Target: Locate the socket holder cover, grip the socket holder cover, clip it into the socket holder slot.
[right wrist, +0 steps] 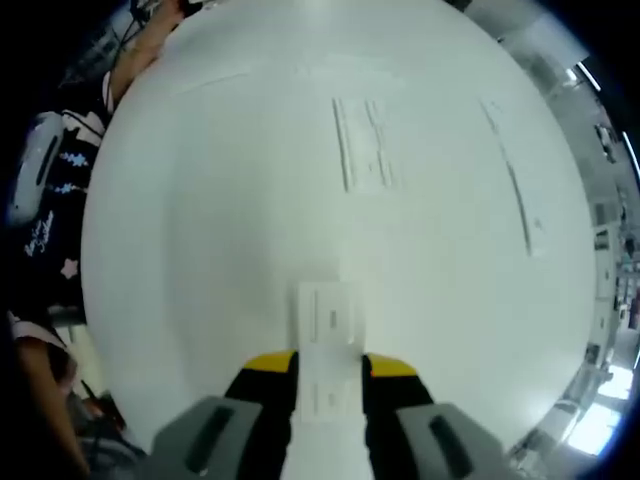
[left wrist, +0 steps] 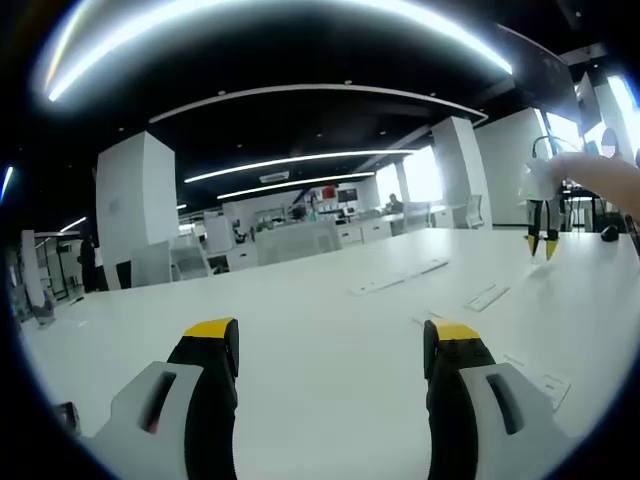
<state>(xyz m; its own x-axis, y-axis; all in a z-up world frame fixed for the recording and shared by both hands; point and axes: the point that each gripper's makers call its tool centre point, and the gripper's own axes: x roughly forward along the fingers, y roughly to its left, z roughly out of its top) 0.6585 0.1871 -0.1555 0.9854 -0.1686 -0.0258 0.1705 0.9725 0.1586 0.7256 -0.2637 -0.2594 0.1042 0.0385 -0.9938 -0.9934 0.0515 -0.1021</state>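
Observation:
In the right gripper view, my right gripper (right wrist: 330, 366) is shut on a flat white rectangular socket holder cover (right wrist: 328, 322), which sticks out forward between the yellow-tipped jaws. It hangs above the white table. Farther ahead on the table lies the white socket holder (right wrist: 362, 142) with long parallel slots, well apart from the cover. In the left gripper view, my left gripper (left wrist: 333, 335) stands open above the table with nothing between its jaws. The right gripper (left wrist: 541, 243) shows at the far right, pointing down, held by a hand (left wrist: 610, 180).
The wide white table (left wrist: 300, 330) carries flat white parts: a long strip (left wrist: 400, 277), a small plate (left wrist: 487, 297), and a thin long strip (right wrist: 515, 195). A person in dark clothes (right wrist: 50, 230) stands at the table's edge. Desks and pillars fill the office behind.

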